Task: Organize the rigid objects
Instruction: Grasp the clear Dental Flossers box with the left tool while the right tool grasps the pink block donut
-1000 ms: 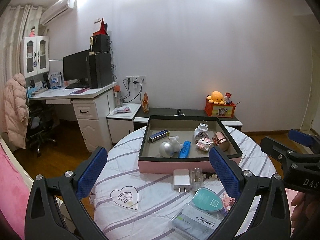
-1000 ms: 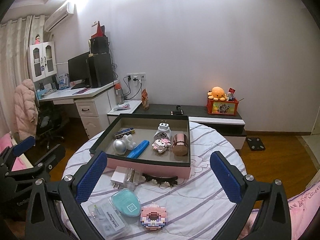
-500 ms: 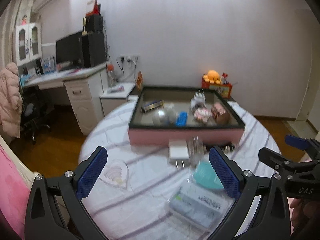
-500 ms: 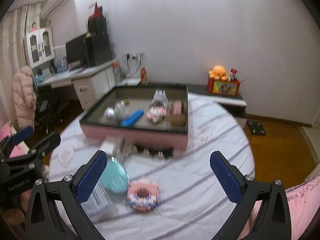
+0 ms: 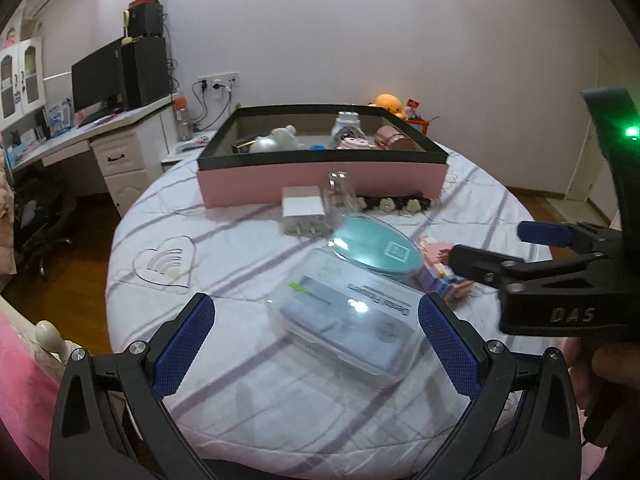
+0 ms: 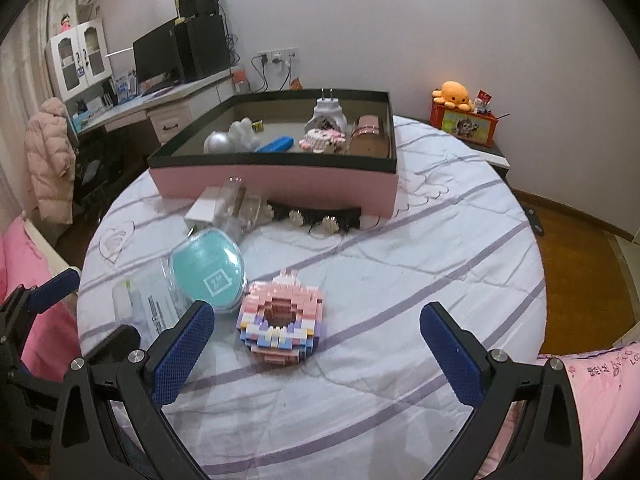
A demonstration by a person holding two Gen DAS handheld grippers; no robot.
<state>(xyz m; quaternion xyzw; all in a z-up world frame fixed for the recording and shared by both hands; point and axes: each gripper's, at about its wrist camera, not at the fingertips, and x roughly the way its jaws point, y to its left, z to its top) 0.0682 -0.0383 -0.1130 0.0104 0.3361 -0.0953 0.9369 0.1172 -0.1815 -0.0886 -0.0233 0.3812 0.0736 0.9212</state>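
Right tool wide open, empty, and the brick donut sits dead ahead between its fingers near the worktop's front edge. Left tool, also wide, faces the clear floss box, long axis slanting right.

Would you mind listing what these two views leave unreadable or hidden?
- Left wrist: tray floor, hidden by its near wall.
- Left wrist: block donut, mostly behind the right gripper.
- Right wrist: clear floss box label, too small and partly behind a finger.
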